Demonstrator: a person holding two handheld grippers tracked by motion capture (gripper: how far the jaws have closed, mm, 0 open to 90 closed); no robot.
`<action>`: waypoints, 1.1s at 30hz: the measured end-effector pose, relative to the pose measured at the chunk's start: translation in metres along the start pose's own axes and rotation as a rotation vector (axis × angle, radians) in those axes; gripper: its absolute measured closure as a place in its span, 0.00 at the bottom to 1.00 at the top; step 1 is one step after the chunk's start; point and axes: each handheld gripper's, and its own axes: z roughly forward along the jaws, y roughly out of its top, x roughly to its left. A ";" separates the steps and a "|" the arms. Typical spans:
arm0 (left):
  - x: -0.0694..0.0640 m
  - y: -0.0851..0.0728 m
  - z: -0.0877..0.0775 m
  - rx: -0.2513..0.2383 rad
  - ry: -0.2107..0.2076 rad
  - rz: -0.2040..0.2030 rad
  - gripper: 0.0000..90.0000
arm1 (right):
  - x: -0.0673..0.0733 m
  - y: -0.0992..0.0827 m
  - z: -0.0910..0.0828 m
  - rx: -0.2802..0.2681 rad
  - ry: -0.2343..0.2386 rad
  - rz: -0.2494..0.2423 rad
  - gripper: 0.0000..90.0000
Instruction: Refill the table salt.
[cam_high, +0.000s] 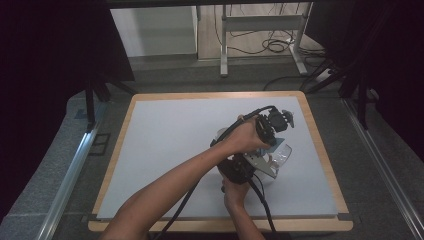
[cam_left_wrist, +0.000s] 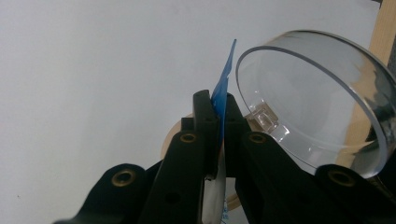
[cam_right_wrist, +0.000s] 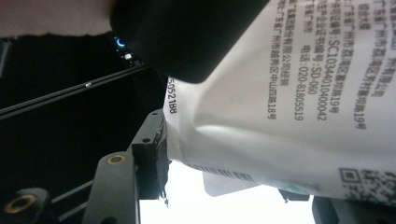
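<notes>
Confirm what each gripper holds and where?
Both hold one packet: left gripper shut on its thin blue top edge, beside a clear bowl; right gripper grips the white printed body.

Dim, dark-edged room; close views perhaps soft.

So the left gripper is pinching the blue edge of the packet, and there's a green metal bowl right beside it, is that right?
Not quite: the bowl beside the left gripper is clear plastic, not green metal, as the left gripper view shows. The jaws are indeed shut on the packet's blue edge.

Jaws pinch a blue packet edge (cam_left_wrist: 223, 86) — clear bowl (cam_left_wrist: 322, 107) alongside.
</notes>
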 end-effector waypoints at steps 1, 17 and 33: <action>0.000 0.000 0.000 0.000 -0.001 0.000 1.00 | 0.000 0.000 0.000 0.001 0.000 0.000 0.51; 0.001 -0.002 0.002 -0.008 -0.009 -0.006 1.00 | -0.001 -0.003 0.000 0.015 -0.002 -0.006 0.51; 0.000 -0.001 0.000 -0.008 -0.005 -0.004 1.00 | 0.000 -0.001 0.000 0.008 -0.003 0.000 0.51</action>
